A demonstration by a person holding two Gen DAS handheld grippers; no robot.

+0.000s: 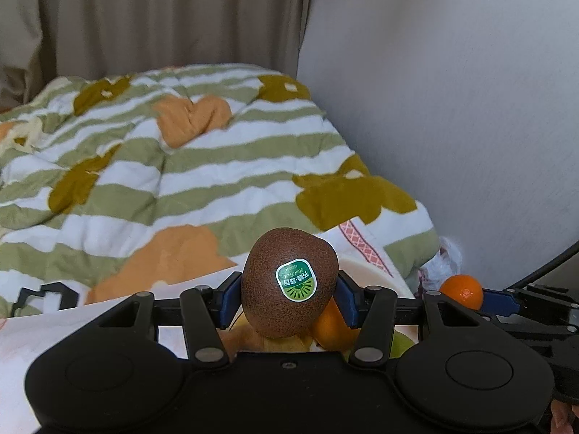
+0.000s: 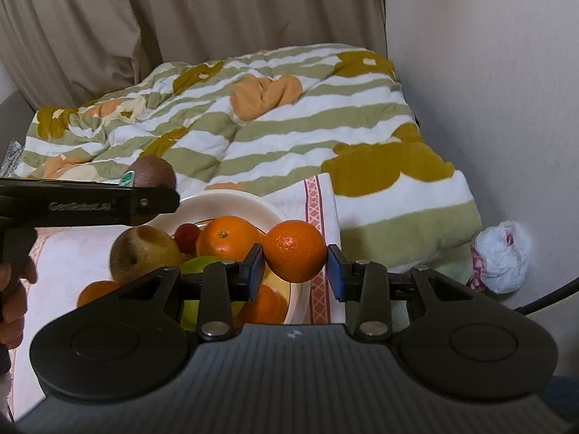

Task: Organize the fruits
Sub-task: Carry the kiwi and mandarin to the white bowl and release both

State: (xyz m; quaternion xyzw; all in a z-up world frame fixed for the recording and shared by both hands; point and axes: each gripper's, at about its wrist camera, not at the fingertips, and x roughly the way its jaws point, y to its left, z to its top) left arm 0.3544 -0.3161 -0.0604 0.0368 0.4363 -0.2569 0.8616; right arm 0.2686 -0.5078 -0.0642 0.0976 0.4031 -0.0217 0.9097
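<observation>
My left gripper (image 1: 289, 298) is shut on a brown kiwi (image 1: 289, 282) with a green sticker and holds it above a cream bowl (image 2: 231, 204) of fruit. My right gripper (image 2: 295, 266) is shut on a small orange (image 2: 294, 251) over the bowl's right rim. The bowl holds another orange (image 2: 228, 240), a brownish pear (image 2: 143, 253), a red grape (image 2: 187, 237), a green fruit (image 2: 202, 264) and more oranges. In the right wrist view the left gripper (image 2: 152, 200) enters from the left with the kiwi (image 2: 153, 173). In the left wrist view the right gripper's orange (image 1: 463, 291) shows at right.
The bowl stands on a white cloth (image 2: 318, 209) with a pink patterned band. Behind lies a green-and-white striped quilt (image 2: 282, 137) on a bed. Beige curtains (image 2: 181, 11) hang at the back, a white wall (image 2: 488, 72) is at right, and a crumpled plastic bag (image 2: 501, 256) lies by it.
</observation>
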